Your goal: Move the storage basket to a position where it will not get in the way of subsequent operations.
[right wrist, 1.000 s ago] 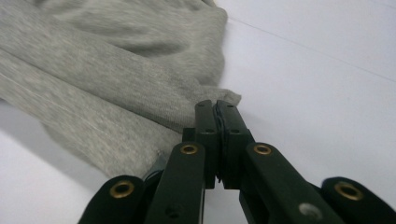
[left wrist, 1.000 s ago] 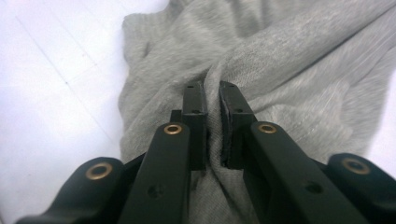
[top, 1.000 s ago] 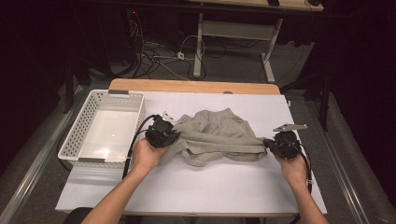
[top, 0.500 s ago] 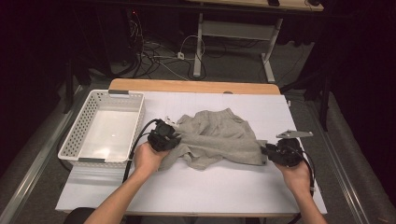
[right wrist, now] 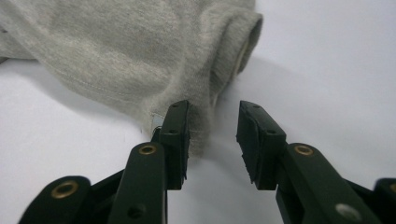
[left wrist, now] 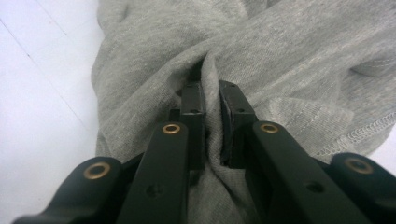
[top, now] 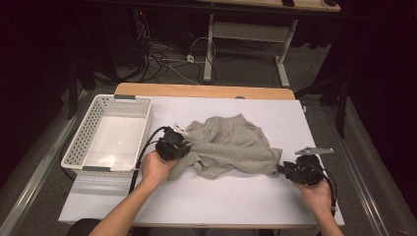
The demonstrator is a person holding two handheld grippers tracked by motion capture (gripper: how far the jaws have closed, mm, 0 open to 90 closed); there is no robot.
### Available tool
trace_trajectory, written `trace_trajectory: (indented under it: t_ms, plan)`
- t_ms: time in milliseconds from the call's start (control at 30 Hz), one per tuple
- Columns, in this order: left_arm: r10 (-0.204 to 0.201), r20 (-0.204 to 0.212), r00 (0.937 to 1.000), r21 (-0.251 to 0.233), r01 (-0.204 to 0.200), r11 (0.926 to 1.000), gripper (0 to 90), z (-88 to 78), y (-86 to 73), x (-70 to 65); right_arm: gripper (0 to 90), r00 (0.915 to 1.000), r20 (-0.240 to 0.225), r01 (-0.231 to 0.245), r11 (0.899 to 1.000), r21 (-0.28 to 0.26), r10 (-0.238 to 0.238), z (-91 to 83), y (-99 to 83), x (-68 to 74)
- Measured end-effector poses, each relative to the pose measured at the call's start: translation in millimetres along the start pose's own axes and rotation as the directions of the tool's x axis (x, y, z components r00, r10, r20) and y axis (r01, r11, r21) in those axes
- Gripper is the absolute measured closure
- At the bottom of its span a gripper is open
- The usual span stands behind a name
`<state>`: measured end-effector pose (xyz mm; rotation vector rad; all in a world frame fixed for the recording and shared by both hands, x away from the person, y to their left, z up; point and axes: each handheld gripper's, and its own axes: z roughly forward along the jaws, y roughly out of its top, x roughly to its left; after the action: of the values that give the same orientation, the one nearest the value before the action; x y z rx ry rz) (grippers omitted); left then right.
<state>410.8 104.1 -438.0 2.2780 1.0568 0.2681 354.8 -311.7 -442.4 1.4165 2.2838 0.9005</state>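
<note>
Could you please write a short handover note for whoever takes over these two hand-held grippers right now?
Left hand-held gripper: shut on a fold at the left edge of the grey garment.
Right hand-held gripper: jaws have just been opening; the garment's right edge lies between them, unpinched.
The garment lies rumpled at mid-table; the white basket at the left holds nothing.
Done: right end let go on the table.
Left, probably: smooth or fold the garment, perhaps then into the basket.

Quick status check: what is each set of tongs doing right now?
Left tongs: shut on the grey garment.
Right tongs: open, jaws just opened, garment edge lies loose between them.
</note>
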Motion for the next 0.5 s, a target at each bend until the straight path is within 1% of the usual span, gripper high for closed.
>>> trace_trajectory:
  t_ms: [67,133,200,233,267,300,367,433,500]
  plan:
    - [0.001,-0.002,1.0000,0.000,-0.001,1.0000,79.2,-0.1,0.0,-0.2,63.5,1.0000,-0.004,0.002,1.000,0.016,-0.002,7.9,3.9,1.4]
    - [0.004,-0.003,1.0000,-0.002,-0.004,1.0000,79.2,-0.6,-0.4,-0.5,64.8,0.9998,0.006,0.017,0.999,0.038,-0.018,16.5,7.8,3.4]
    - [0.004,0.001,1.0000,-0.004,-0.004,1.0000,79.2,-1.2,-1.2,-0.4,71.8,0.9994,0.003,0.033,0.997,0.069,-0.034,24.8,10.2,5.4]
    - [0.004,0.004,1.0000,-0.003,-0.004,1.0000,79.3,-1.5,-1.5,-0.1,76.7,0.9993,0.001,0.037,0.997,0.074,-0.037,26.5,10.7,6.5]
    - [0.005,0.006,1.0000,-0.004,-0.005,1.0000,79.4,-2.0,-1.8,0.2,81.0,0.9993,-0.002,0.038,0.997,0.072,-0.038,25.4,11.7,6.9]
    - [0.008,0.004,1.0000,-0.006,-0.008,0.9999,79.6,-2.9,-2.0,0.4,83.2,0.9992,-0.005,0.040,0.997,0.064,-0.040,22.4,12.4,6.9]
    - [0.016,0.001,0.9999,-0.013,-0.016,0.9998,80.0,-4.9,-1.7,0.1,84.6,0.9990,-0.008,0.044,0.998,0.047,-0.043,14.3,12.3,7.4]
    - [0.018,-0.006,0.9998,-0.024,-0.019,0.9995,80.3,-7.3,-0.7,0.2,84.9,0.9987,-0.001,0.051,0.999,0.016,-0.051,6.2,12.2,6.3]
    - [0.011,-0.010,0.9999,-0.035,-0.011,0.9993,80.6,-10.0,1.8,1.9,85.3,0.9993,0.001,0.038,0.999,-0.017,-0.038,-2.2,15.2,3.3]
